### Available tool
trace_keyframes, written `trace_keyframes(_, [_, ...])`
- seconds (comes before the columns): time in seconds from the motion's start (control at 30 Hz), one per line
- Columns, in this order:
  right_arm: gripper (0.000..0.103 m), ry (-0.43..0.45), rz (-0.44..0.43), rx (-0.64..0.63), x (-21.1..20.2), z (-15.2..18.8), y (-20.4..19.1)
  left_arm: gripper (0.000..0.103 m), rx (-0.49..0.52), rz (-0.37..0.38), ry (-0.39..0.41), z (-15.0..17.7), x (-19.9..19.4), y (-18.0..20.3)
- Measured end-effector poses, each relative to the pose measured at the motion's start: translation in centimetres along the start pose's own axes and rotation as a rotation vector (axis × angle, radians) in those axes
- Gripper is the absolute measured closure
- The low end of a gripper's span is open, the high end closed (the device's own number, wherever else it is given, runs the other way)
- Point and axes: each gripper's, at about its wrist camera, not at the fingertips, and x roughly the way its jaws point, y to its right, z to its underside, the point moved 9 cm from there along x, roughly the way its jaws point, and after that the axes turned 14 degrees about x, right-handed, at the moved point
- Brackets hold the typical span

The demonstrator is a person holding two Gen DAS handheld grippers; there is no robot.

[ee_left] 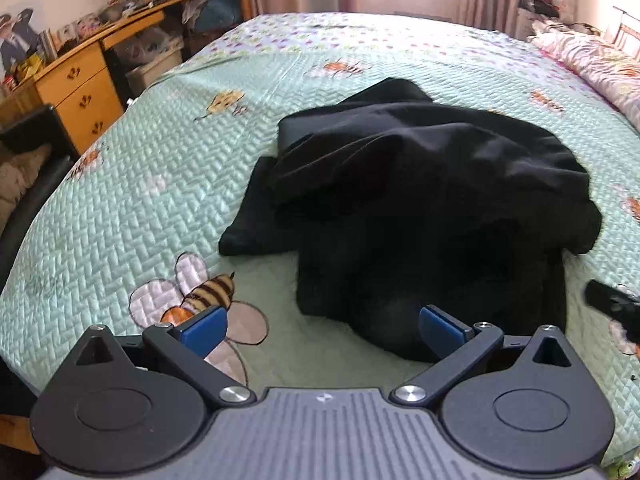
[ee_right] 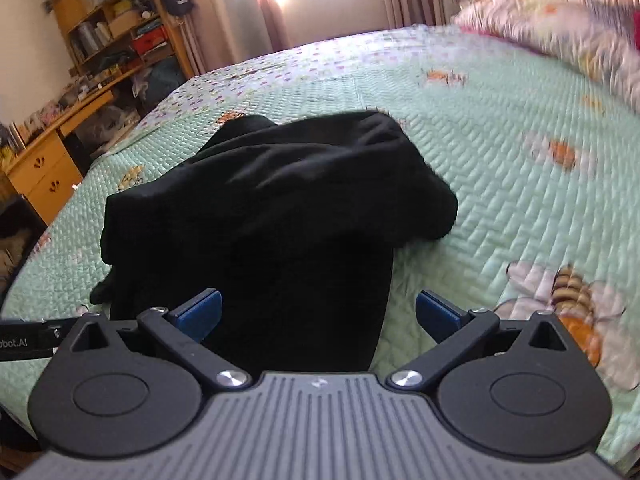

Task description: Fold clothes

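- One black garment (ee_left: 420, 200) is seen bunched in a loose heap on the quilted green bedspread (ee_left: 132, 200), near the middle of the bed.
- The left tool (ee_left: 322, 326) is held with its blue pads (ee_left: 204, 328) spread wide apart; nothing is gripped, and the garment's near hem is seen between and just ahead of them.
- The right tool (ee_right: 318, 316) is likewise held apart and unloaded, with the garment's near edge lying between its fingers.
- In the left wrist view, a narrow flap of the garment is extended toward the left, and its edge is laid flat on the bedspread.
- Bare bedspread is shown on every side of the heap: widest to the left in the left wrist view, and to the right in the right wrist view.
- The far right edge of the bed is bounded by a floral pillow (ee_right: 560, 32), well apart from the garment.
- A wooden desk (ee_left: 80, 80) is seen beyond the bed's left edge.
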Motion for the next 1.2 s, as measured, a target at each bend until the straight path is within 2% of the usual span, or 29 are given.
trace_keyframes(0.1, [0.001,0.064,-0.049,0.004,-0.4,-0.1,0.1,0.003,0.015,-0.04,-0.007,0.2,0.8,-0.5])
trace_keyframes(0.2, [0.001,0.132,-0.099,-0.057,-0.6,-0.4,-0.6,0.005,0.007,-0.012,-0.01,0.2,1.3,-0.7])
trace_keyframes(0.47, [0.002,0.15,-0.083,-0.331,1.0,0.6,-3.7,0.006,-0.031,0.035,-0.042,0.6,3.2,-1.6])
trace_keyframes(0.53, [0.013,0.137,-0.084,-0.388,1.6,0.9,-4.6,0.006,-0.053,0.049,-0.049,0.9,3.8,-2.1])
trace_keyframes(0.63, [0.021,0.104,-0.13,-0.44,2.6,1.6,-6.4,0.006,-0.067,0.046,-0.056,1.3,4.4,-2.9])
trace_keyframes(0.97, [0.024,0.092,-0.248,-0.616,4.7,2.2,-15.7,0.005,-0.085,0.043,-0.058,1.3,6.1,-5.1])
trace_keyframes(1.07, [0.029,0.077,-0.272,-0.634,5.1,2.2,-17.8,0.005,-0.094,0.046,-0.061,1.4,6.6,-5.7])
trace_keyframes(1.2, [0.045,0.06,-0.255,-0.648,6.2,2.1,-19.1,0.005,-0.09,0.034,-0.069,1.8,6.9,-6.1])
